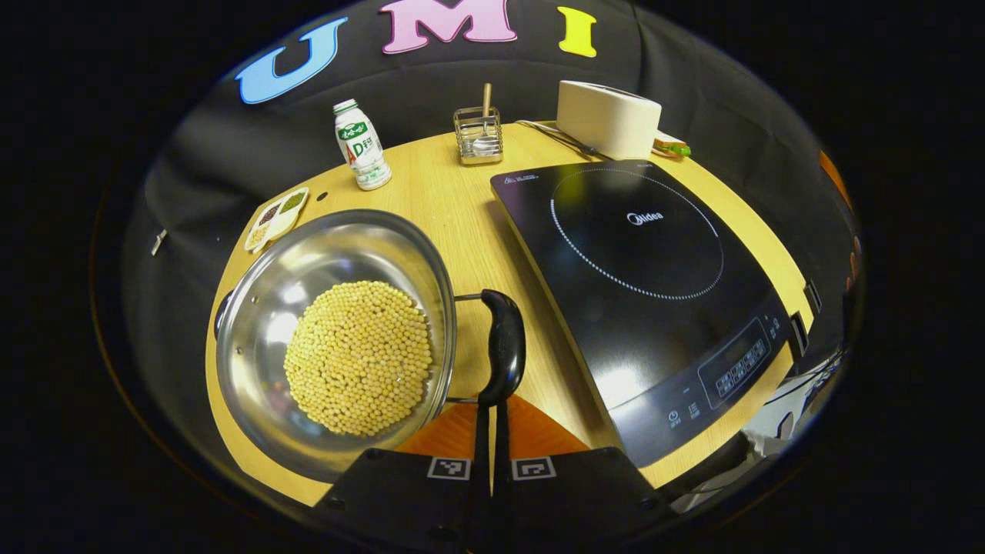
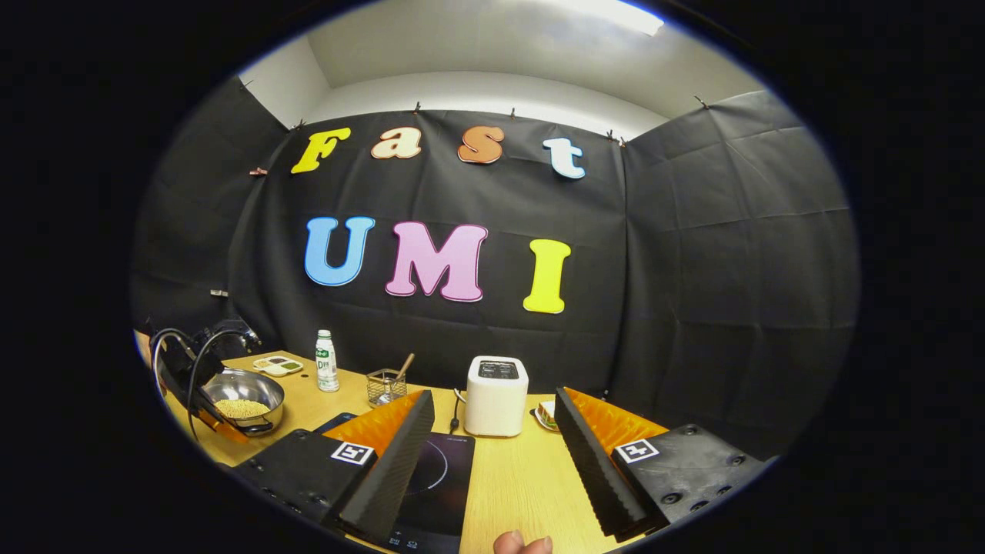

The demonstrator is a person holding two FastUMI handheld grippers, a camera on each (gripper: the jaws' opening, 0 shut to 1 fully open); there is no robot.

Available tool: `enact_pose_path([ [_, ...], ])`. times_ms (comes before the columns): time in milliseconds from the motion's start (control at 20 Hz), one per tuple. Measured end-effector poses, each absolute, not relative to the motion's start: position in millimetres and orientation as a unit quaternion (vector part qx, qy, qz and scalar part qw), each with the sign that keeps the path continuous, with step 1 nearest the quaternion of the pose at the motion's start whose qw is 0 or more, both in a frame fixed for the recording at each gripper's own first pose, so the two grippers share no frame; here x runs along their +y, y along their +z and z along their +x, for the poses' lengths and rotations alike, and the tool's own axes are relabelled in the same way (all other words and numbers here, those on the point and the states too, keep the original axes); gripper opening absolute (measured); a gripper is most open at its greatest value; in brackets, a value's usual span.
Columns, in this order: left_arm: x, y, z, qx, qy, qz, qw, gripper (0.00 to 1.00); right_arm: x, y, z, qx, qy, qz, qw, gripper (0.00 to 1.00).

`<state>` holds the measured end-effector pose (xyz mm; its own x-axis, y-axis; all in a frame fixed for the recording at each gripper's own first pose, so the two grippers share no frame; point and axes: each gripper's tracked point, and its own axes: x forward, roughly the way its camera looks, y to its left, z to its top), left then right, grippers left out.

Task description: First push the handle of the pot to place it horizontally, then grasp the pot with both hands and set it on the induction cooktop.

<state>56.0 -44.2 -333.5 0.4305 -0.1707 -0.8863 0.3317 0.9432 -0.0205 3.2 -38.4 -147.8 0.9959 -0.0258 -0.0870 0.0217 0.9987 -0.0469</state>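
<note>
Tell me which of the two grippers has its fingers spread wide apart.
The right gripper: its fingers stand far apart above the induction cooktop. The left gripper has its fingers shut together, tips at the pot's black handle.

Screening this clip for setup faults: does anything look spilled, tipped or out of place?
Nothing is spilled or damaged. The beans sit heaped inside the upright pot. The black pot handle stands up rather than lying horizontal, with the shut left gripper at its lower end.

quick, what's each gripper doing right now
Left gripper: shut, holding nothing, its tips at the pot handle.
Right gripper: open, empty, above the table.
</note>
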Motion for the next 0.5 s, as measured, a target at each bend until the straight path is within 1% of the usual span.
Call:
enact_pose_path([
  [300,-54,-337,92,0.503,-0.142,0.069,0.850,0.05,-45,-152,9,0.048,-0.017,-0.028,0.998,0.98],
  [350,-55,-337,97,0.502,-0.142,0.070,0.850,0.07,-45,-153,10,0.049,-0.017,-0.028,0.998,0.98],
  [400,-56,-337,102,0.499,-0.143,0.070,0.852,0.05,-43,-154,10,0.049,-0.016,-0.029,0.998,0.98],
  [500,-56,-337,108,0.494,-0.141,0.067,0.855,0.05,-37,-155,13,0.051,-0.011,-0.029,0.998,0.98],
])
